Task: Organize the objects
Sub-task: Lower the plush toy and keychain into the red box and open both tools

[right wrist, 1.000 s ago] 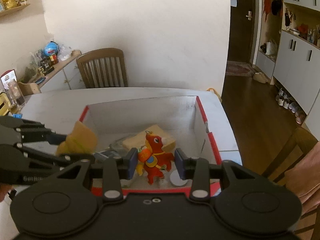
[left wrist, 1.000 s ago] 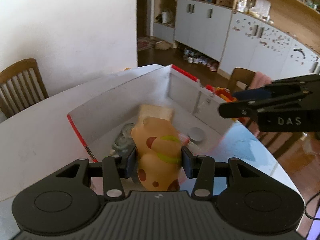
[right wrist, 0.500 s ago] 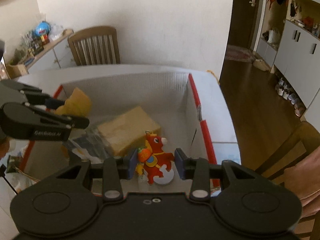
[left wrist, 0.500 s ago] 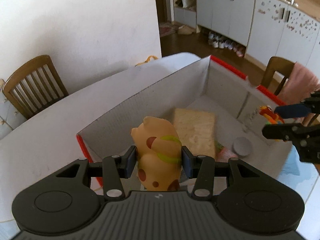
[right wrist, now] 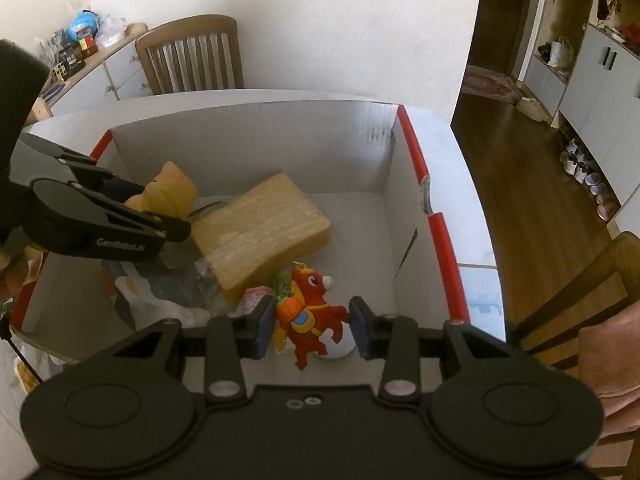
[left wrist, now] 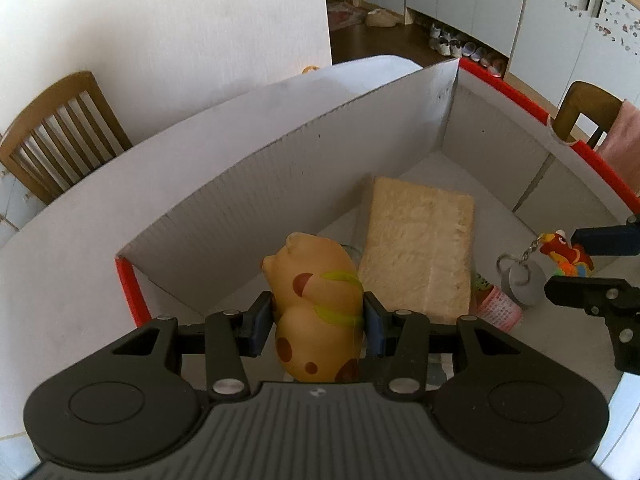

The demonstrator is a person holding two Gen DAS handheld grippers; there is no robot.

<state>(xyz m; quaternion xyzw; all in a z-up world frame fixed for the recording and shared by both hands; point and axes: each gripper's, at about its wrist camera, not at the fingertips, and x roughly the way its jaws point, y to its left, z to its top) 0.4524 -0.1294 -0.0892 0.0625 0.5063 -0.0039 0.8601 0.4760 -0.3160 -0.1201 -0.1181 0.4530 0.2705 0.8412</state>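
Observation:
My left gripper (left wrist: 319,314) is shut on a tan spotted pig toy (left wrist: 316,304) and holds it inside the near left corner of the red-edged cardboard box (left wrist: 280,160). My right gripper (right wrist: 313,323) is shut on a red horse keychain toy (right wrist: 310,312), low inside the box's right side (right wrist: 404,200). The horse (left wrist: 566,254) and its key ring show at the right of the left wrist view. A tan sponge block (left wrist: 420,248) lies on the box floor between the two grippers. The pig (right wrist: 168,192) shows behind the left gripper in the right wrist view.
A grey round disc (left wrist: 520,282), a pink printed packet (left wrist: 498,308) and a dark plastic bag (right wrist: 160,292) lie on the box floor. The box stands on a white table (left wrist: 80,260). Wooden chairs (right wrist: 192,60) stand by the table; a pink cloth hangs on one (left wrist: 624,140).
Both grippers have moved forward and down into the box with their toys. The box walls and the sponge block now fill much more of both views.

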